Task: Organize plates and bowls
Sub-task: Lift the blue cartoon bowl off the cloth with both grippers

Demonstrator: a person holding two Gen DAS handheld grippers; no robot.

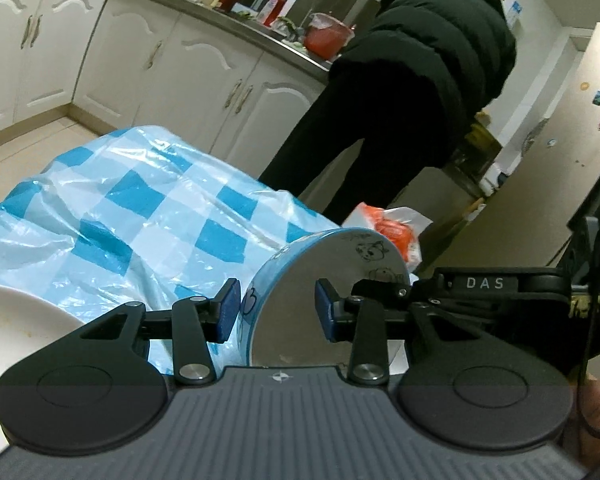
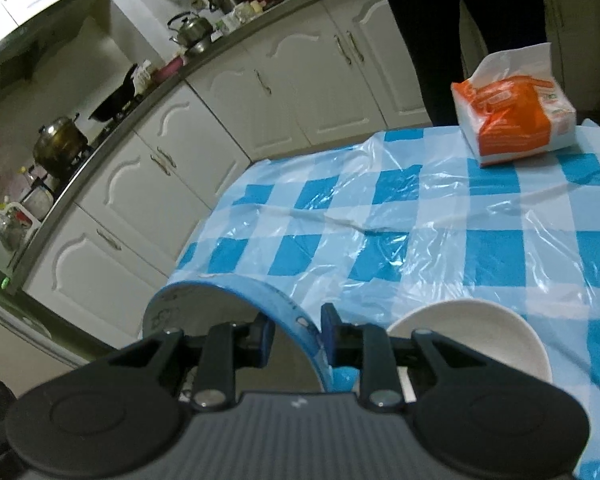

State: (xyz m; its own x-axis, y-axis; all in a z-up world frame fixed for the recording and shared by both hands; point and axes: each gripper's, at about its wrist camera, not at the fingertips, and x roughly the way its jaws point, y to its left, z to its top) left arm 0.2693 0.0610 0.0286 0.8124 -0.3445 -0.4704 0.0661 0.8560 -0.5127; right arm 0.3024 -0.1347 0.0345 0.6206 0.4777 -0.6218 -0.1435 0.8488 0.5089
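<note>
Your left gripper (image 1: 277, 307) and right gripper (image 2: 295, 332) each straddle the blue bowl's (image 1: 324, 304) wall, pads apart and unclamped, just beside the white plate (image 2: 470, 334); tighten unevenly and it could slip onto that plate.

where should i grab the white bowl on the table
Take the white bowl by its rim, coming from above with one finger inside and one outside. It sits upright and open on the tablecloth, and its thin rim suits a pinch; the body looks too wide to span.
</note>
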